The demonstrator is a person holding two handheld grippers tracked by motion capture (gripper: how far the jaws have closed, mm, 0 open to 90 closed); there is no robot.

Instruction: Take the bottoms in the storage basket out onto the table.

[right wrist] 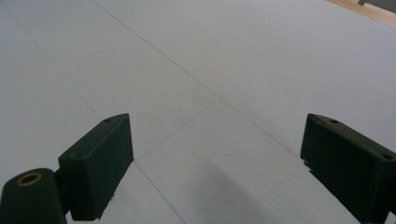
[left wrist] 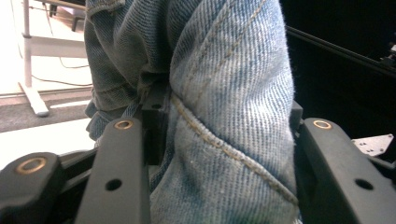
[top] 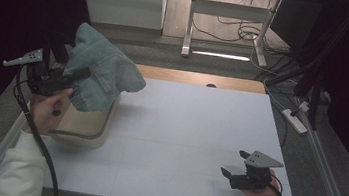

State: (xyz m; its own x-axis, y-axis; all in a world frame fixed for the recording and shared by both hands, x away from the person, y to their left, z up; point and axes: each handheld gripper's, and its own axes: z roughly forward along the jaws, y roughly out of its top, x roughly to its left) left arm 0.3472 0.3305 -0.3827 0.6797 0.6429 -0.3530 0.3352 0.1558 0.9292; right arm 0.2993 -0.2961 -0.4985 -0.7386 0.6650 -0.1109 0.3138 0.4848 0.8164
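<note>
While one denim garment [top: 103,69] hangs bunched above the table's left edge, the count runs: two hand-held grippers, one cream basket, one white table [top: 188,130]. The left gripper [top: 84,74] is clamped on the denim [left wrist: 229,116], its jaws pressing a thick fold over the basket [top: 85,127]. The right gripper [top: 235,163] rests near the table's front right, jaws spread wide with nothing between them [right wrist: 215,154].

Left gripper [top: 71,79] clamped, right gripper [top: 236,162] agape

Faded blue denim garment [top: 102,71], tan stitching; beige basket [top: 89,130]; white table [top: 193,130]
</note>
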